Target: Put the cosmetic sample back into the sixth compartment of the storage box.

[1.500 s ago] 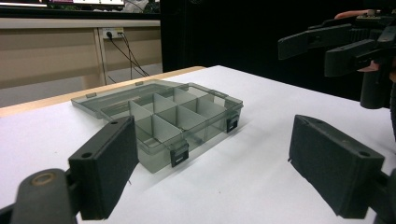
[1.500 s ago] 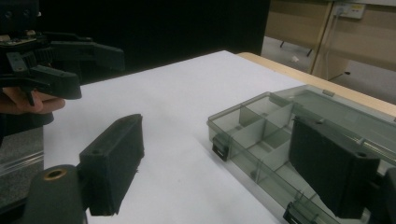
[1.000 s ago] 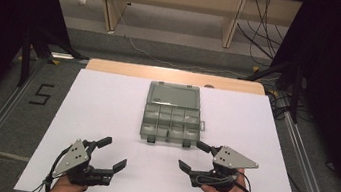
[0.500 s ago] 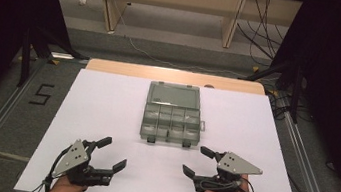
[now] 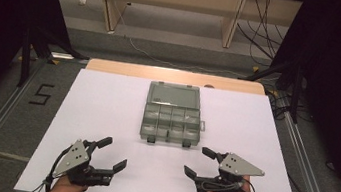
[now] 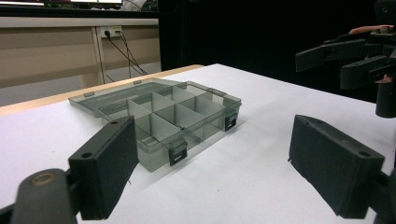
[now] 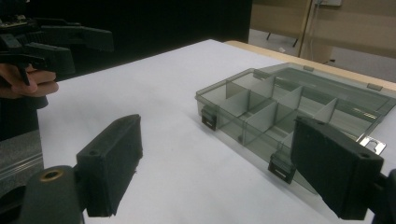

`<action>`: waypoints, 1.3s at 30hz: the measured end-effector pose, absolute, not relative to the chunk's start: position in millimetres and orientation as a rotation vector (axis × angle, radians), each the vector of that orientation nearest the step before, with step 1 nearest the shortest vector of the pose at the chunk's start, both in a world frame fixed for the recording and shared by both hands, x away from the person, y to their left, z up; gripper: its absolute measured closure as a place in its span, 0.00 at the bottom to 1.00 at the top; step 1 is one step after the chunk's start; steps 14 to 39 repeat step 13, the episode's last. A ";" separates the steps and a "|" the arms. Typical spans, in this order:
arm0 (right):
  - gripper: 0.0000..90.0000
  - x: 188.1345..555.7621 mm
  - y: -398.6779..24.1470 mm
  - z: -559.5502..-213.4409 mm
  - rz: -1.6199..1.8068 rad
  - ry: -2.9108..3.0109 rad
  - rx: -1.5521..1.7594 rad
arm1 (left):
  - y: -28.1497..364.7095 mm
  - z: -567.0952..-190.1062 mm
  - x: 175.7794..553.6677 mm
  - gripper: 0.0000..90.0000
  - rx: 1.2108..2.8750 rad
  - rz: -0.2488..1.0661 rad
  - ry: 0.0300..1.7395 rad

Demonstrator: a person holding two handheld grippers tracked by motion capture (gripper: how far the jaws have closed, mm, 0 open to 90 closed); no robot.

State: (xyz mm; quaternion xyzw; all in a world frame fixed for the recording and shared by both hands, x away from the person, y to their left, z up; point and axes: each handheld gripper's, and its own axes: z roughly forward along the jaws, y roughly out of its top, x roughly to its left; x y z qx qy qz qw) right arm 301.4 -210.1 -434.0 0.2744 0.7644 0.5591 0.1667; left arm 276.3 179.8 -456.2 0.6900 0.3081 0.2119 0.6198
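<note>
A clear, smoke-tinted compartment organizer box (image 5: pixel 172 115) sits in the middle of the white table (image 5: pixel 107 102), its lid laid flat open on the far side and its two dark latches facing the person. That looks like a deliberate setup, since the dividers and open cells face upward and the latch side is the near one. The compartments look empty in both gripper views, though the far cells are hard to read. The left gripper (image 5: pixel 109 155) rests low near the front edge, held in the person's hand, its fingers (image 6: pixel 109 168) spread wide with nothing between them. The right gripper (image 5: pixel 202 162) is in a matching pose on the other side, its fingers (image 7: pixel 114 161) likewise parted and empty. Both point inward toward the box, well apart from it, which reads as a ready stance with no action begun. Nothing lies on the bare table between either gripper and the box, so the approach is open. Around the table are a wooden strip along the far edge (image 5: pixel 176 75), cables on the floor (image 5: pixel 164 57), and a number 5 marking (image 5: pixel 41 94) on the floor to the left.
</note>
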 end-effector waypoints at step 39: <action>0.20 301.6 -209.3 -434.5 1.593 2.182 0.785 | 179.7 -456.2 276.4 0.17 1.586 0.486 0.709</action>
